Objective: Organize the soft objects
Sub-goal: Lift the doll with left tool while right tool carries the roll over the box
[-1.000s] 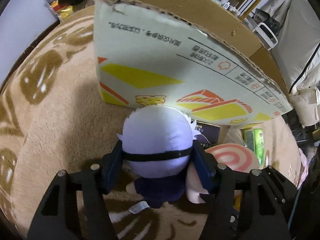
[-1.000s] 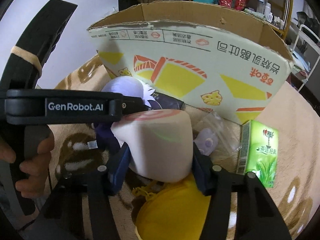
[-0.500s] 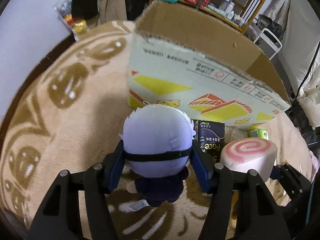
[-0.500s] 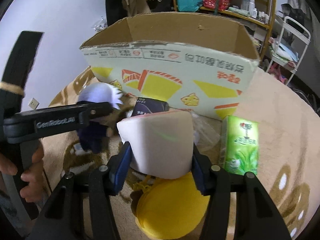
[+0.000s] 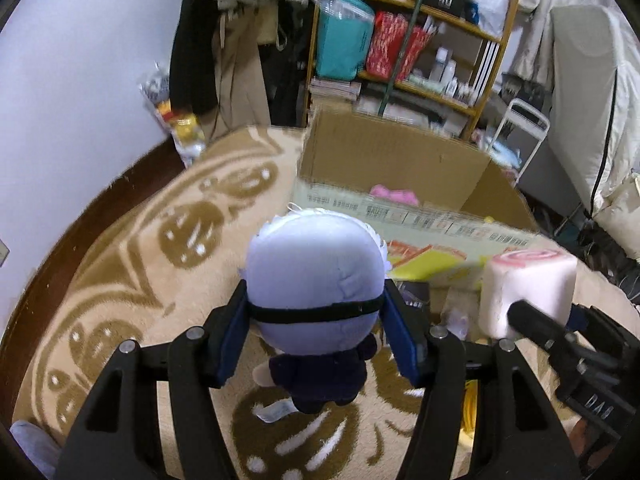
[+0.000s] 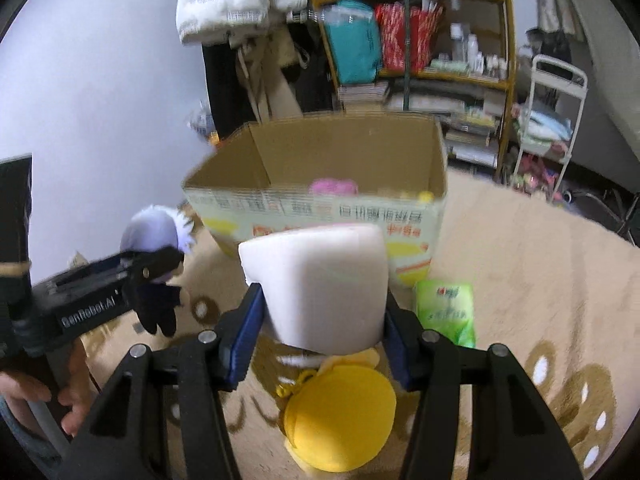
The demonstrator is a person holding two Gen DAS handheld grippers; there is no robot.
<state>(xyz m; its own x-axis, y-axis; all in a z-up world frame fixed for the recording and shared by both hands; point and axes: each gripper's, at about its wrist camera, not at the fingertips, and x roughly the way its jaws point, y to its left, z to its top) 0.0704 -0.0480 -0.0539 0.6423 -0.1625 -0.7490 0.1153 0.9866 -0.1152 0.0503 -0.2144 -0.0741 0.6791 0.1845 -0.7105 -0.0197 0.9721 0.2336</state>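
A doll (image 5: pixel 316 284) is clamped in the left hand-held gripper (image 5: pixel 316 336), a foam roll (image 6: pixel 320 284) in the right hand-held gripper (image 6: pixel 320 336), before a cardboard box (image 6: pixel 340 208).

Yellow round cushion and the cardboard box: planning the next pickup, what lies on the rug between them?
In the right wrist view, a green packet lies on the rug between the yellow round cushion and the cardboard box.

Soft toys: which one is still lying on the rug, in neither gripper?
The yellow plush. It lies on the rug below the right gripper, while the doll and the pink roll cushion are clamped and lifted.
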